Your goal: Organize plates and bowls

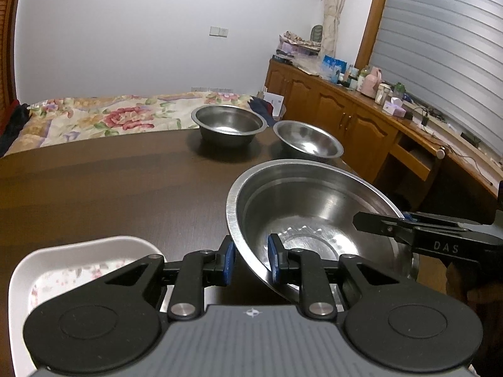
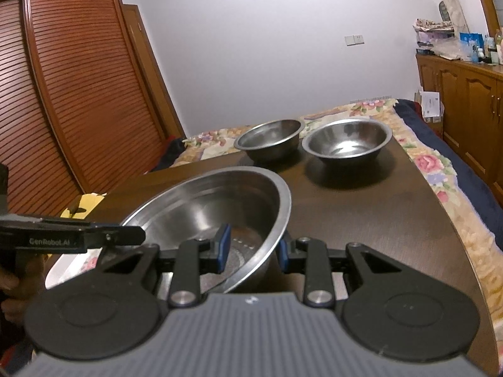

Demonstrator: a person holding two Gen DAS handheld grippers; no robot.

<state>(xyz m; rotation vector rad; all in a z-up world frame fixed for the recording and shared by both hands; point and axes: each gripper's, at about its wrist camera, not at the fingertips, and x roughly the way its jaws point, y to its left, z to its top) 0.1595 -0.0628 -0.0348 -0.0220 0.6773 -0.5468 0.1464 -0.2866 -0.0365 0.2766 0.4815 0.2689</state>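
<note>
A large steel bowl (image 1: 314,216) (image 2: 204,207) hangs tilted between both grippers over the dark wooden table (image 1: 110,182). My left gripper (image 1: 251,260) is shut on its near-left rim, one blue pad inside and one outside. My right gripper (image 2: 253,248) is shut on the opposite rim, and shows side-on in the left wrist view (image 1: 377,224). The left gripper (image 2: 125,235) reaches in from the left in the right wrist view. A white floral plate (image 1: 78,260) (image 2: 75,262) lies beside and partly under the bowl. Two smaller steel bowls (image 1: 228,121) (image 1: 306,139) stand at the table's far end.
A bed with a floral cover (image 1: 110,116) runs behind and beside the table. Wooden cabinets (image 1: 345,116) with cluttered tops line the right wall, and louvred wardrobe doors (image 2: 78,78) stand on the left. The table's right edge (image 2: 456,238) curves close to the bowl.
</note>
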